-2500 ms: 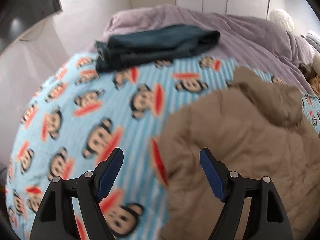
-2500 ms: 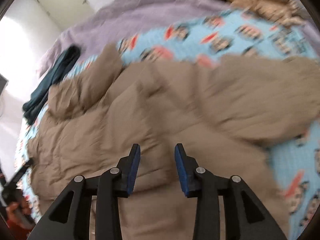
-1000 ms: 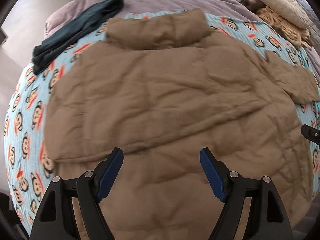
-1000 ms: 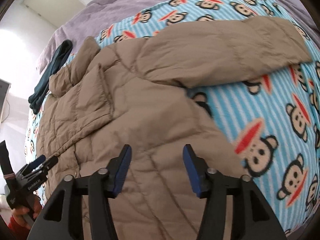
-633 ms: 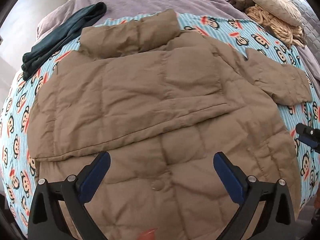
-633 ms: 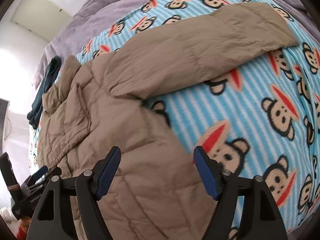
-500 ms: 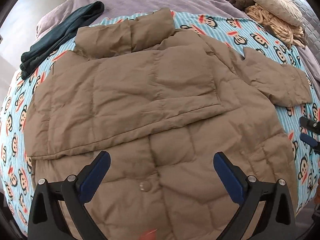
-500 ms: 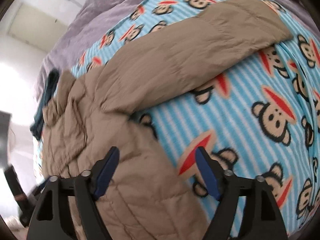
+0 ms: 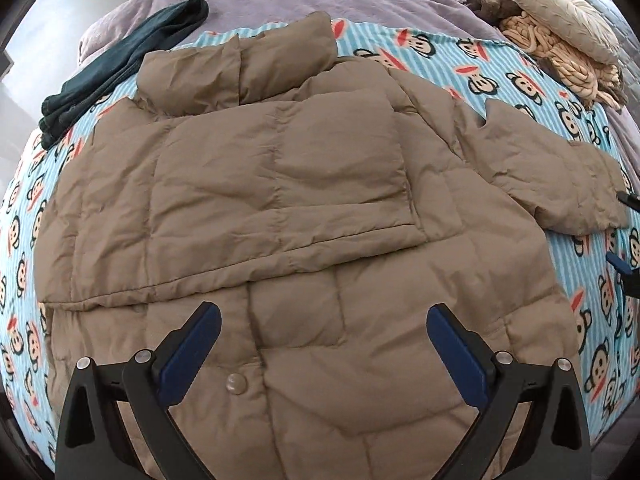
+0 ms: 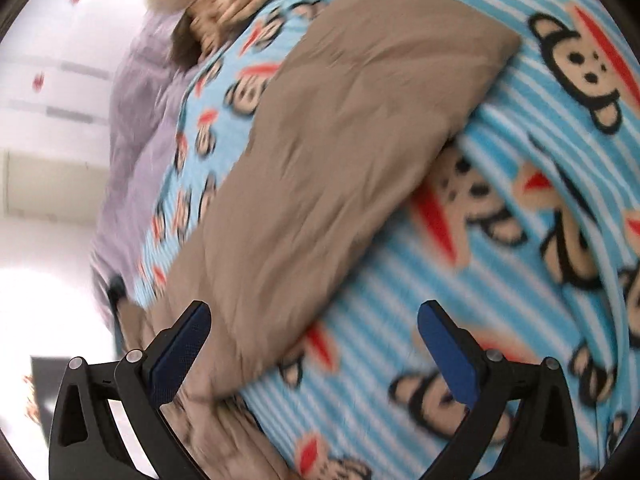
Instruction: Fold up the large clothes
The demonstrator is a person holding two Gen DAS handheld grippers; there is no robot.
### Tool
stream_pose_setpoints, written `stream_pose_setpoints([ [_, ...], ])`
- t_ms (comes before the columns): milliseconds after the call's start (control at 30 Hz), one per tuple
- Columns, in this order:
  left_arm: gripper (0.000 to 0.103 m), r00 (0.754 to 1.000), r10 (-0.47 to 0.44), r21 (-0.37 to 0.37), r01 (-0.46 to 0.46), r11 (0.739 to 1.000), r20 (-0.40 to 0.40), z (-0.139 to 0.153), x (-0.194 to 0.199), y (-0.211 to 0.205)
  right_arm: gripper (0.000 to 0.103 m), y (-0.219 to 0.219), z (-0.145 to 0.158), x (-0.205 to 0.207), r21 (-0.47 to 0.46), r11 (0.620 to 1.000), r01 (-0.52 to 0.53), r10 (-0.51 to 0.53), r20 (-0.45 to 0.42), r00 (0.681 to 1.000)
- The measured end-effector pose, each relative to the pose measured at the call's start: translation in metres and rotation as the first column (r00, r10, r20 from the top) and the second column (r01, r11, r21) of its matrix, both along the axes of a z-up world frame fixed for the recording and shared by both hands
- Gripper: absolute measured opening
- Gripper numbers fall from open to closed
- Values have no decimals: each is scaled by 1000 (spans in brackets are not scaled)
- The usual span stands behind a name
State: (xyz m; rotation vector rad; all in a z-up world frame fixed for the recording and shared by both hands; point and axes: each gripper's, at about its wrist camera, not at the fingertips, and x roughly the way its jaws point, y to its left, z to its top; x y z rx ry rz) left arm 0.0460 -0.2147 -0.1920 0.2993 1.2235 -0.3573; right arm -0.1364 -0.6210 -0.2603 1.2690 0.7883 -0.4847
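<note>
the tan quilted puffer jacket [image 9: 280, 208] lies flat on the monkey-print blue striped blanket [image 10: 500, 280], left gripper [image 9: 324, 344] gaping empty over its hem, right gripper [image 10: 314, 344] opening, empty, near the outstretched sleeve [image 10: 360, 120], best pinched at its cuff and folded inward.

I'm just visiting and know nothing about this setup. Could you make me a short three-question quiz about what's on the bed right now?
1. True or false: the tan puffer jacket is already folded into a small bundle.
2. Which garment lies beyond the jacket's collar, at the far left of the monkey-print blanket? A) a dark teal garment B) a red towel C) white socks
3. Fill in: the jacket's outstretched sleeve lies on the ____.

Key:
1. False: it is spread out across the blanket, with one sleeve folded over the body.
2. A, the dark teal garment.
3. The blanket.
</note>
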Motion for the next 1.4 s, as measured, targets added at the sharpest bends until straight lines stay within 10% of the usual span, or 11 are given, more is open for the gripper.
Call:
stream_pose_setpoints([
  [300,103,1000,6,-7,-6,1000,11,0,3,-15,101,-50,-31,16,169,976,138,-167,170,971],
  [467,103,1000,12,-23,-11,1000,25,6,7,-15,9,-57,-40,14,280,941,191,-249,187,950],
  [867,103,991,98,-41,-95,995,89,29,37,35,8,1,89,63,-141,981,-131,165,271,948],
  [1133,103,969,214,-66,-208,976,124,42,57,101,8,155,162,152,-460,751,-474,588,140,797],
  [1400,103,951,287,-62,-281,958,113,28,70,154,8,312,119,201,-492,512,-704,791,-49,610],
])
